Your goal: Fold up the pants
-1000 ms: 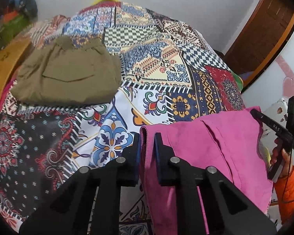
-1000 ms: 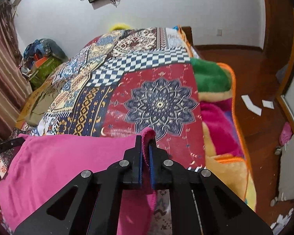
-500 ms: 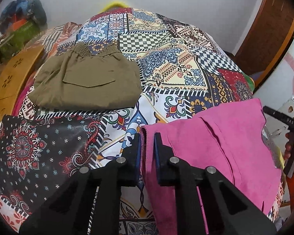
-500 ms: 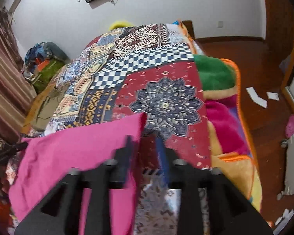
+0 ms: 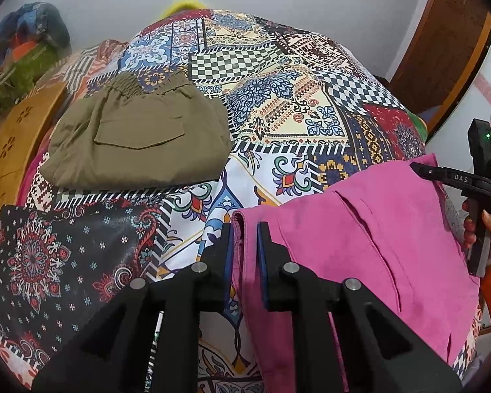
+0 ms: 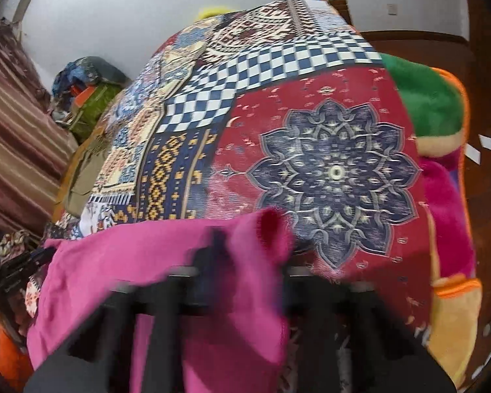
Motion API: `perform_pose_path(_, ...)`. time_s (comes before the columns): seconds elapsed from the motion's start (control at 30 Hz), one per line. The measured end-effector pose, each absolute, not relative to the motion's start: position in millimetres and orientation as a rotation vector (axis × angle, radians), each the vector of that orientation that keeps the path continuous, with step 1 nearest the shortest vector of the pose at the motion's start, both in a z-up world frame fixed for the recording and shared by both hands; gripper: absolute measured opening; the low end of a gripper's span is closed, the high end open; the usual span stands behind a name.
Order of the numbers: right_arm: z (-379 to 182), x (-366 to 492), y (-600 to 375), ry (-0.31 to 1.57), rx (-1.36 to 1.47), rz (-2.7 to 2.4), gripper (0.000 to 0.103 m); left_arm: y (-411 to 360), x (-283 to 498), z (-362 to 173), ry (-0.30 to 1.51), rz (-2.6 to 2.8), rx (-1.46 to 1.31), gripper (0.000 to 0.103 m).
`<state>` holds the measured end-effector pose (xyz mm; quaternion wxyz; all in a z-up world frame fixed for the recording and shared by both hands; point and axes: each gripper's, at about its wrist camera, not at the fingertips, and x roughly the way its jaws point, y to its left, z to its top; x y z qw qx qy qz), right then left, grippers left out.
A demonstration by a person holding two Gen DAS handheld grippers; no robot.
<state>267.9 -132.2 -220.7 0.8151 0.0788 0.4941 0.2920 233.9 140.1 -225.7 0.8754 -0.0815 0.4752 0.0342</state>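
The pink pants (image 5: 360, 245) lie folded on the near right of the patchwork bedspread (image 5: 278, 104). My left gripper (image 5: 245, 229) is shut on their near left edge, a fold of cloth pinched between the pads. In the left wrist view my right gripper (image 5: 415, 167) reaches the far right corner, and a hand (image 5: 471, 229) holds it. The right wrist view is blurred: the pink pants (image 6: 147, 278) are bunched over and between the jaws of my right gripper (image 6: 245, 249), which are closing on the cloth.
Folded olive pants (image 5: 137, 140) rest farther back on the left. A dark floral cloth (image 5: 65, 255) lies at the near left beside a wooden board (image 5: 13, 150). A green, pink and orange blanket (image 6: 442, 170) hangs off the bed's right side.
My right gripper let go of the pink corner, opened and moved, and now closes on bunched pink cloth. My left gripper kept its grip.
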Motion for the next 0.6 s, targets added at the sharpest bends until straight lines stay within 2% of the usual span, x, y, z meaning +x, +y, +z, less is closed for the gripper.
perform_pose_path(0.3, -200.5, 249.1, -131.8, 0.9, 0.022, 0.555, 0.004, 141.3, 240.2, -222.2, 0.952, 0.106, -0.176, 0.012)
perform_pose_path(0.33, -201.1, 250.6, -132.0, 0.899, 0.009, 0.546, 0.004, 140.5, 240.3, -222.7, 0.953, 0.117, -0.161, 0.005)
perform_pose_path(0.6, -201.6, 261.3, -130.1, 0.931, -0.026, 0.497, 0.004, 141.6, 242.2, -229.5, 0.991, 0.122, -0.136, 0.006)
